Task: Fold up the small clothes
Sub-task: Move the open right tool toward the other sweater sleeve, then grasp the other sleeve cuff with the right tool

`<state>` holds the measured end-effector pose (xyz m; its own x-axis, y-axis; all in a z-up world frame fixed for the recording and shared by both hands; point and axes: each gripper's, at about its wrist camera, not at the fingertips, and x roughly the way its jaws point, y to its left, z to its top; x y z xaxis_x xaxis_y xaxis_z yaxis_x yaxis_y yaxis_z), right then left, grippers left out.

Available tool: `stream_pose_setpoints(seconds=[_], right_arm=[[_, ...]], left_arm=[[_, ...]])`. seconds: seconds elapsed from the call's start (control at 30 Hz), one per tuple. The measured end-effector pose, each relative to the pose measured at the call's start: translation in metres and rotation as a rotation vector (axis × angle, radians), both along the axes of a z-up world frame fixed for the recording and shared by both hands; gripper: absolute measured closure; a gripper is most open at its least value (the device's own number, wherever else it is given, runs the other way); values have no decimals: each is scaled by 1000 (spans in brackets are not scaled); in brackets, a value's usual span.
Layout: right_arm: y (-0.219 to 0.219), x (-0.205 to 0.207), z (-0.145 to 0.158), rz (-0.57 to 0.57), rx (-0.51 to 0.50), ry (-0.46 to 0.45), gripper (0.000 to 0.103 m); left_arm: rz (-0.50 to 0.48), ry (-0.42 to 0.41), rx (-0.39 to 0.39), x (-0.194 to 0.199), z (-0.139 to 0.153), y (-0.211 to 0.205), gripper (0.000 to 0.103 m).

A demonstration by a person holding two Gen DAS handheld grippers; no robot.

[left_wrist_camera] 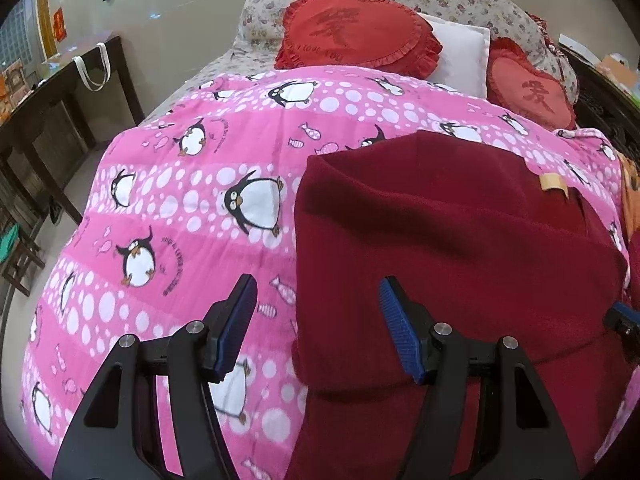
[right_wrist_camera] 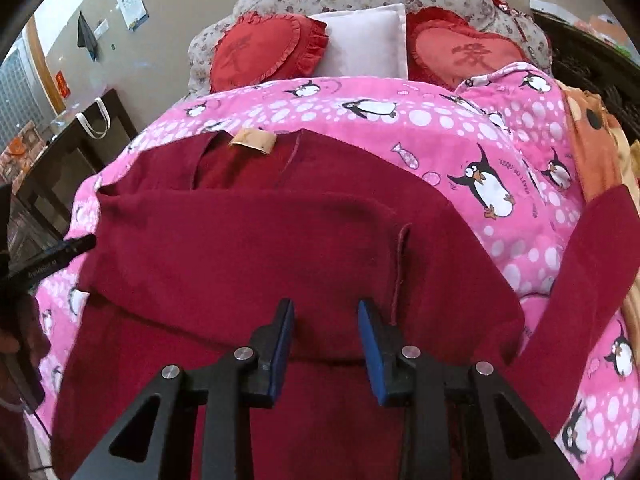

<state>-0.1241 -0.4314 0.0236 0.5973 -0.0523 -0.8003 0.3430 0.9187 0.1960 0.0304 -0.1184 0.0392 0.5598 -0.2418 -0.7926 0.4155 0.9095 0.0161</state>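
Note:
A dark red sweater lies on the pink penguin quilt, with one sleeve folded across its body. Its tan neck label faces the pillows. My left gripper is open and empty, hovering over the sweater's left edge. My right gripper is open and empty above the folded part of the sweater. The other sleeve stretches out to the right over the quilt. The right gripper's tip shows at the right edge of the left wrist view.
Two red heart cushions and a white pillow lie at the head of the bed. An orange garment lies at the right of the quilt. A dark wooden table stands at the left by the wall.

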Motion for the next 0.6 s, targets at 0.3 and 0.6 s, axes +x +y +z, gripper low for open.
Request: stream_pose_setpoints(seconds=[0.3,0.6], right_arm=[[-15,-69,14,-99,53,-53,59],[-74,-140,4,-300,131,-67,59]], left_arm=[[-35,46,-27,-28,-2,-1,39],[-112,117,-35,-68,-21,-33,39]])
